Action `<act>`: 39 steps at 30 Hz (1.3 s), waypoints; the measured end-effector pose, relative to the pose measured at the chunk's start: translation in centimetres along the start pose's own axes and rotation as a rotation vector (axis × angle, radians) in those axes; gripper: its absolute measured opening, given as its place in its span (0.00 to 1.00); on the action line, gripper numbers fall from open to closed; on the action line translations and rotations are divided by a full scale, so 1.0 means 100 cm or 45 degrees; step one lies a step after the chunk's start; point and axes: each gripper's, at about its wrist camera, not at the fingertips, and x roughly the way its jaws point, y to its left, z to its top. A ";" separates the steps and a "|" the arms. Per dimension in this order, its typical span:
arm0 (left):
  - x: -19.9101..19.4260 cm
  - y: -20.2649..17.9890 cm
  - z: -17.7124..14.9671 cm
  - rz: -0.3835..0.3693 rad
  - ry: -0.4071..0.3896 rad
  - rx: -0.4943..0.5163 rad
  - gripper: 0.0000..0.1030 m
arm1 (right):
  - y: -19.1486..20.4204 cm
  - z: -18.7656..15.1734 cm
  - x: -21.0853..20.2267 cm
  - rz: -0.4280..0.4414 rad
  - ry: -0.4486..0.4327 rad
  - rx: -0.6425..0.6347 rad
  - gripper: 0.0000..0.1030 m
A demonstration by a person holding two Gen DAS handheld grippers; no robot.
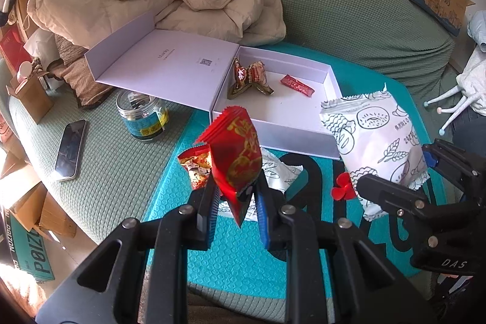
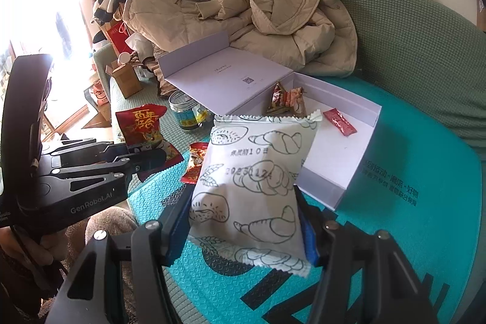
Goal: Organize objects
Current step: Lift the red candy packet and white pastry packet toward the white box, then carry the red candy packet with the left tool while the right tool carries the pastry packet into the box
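We have both packets lifted — the left hand-held gripper (image 1: 235, 196) clenched on the red snack packet (image 1: 235, 154), the right hand-held gripper (image 2: 246, 228) grasping the white bread packet (image 2: 252, 184) — so next, we judge, comes carrying them over the white box (image 1: 332, 81) and releasing inside.

Both grippers are matte black plastic with angular linkage arms joined by round silver screws. The left gripper (image 1: 235, 196) carries blue finger pads. The right gripper (image 2: 246, 220) too; white "GenRobot.AI" and "DAS" lettering marks their bodies.
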 end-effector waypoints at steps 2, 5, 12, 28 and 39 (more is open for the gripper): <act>0.005 -0.004 0.005 -0.007 0.004 0.012 0.20 | -0.004 0.003 0.000 -0.006 -0.004 -0.001 0.59; 0.013 -0.011 0.013 -0.010 0.008 0.037 0.20 | -0.013 0.007 0.002 -0.016 -0.010 -0.001 0.59; 0.037 -0.025 0.031 -0.038 0.029 0.083 0.20 | -0.030 0.017 0.012 -0.031 0.005 -0.002 0.59; 0.103 -0.034 0.065 -0.098 0.095 0.134 0.20 | -0.072 0.042 0.050 -0.091 0.029 0.049 0.59; 0.147 -0.039 0.075 -0.108 0.126 0.168 0.20 | -0.096 0.052 0.079 -0.097 0.022 0.120 0.59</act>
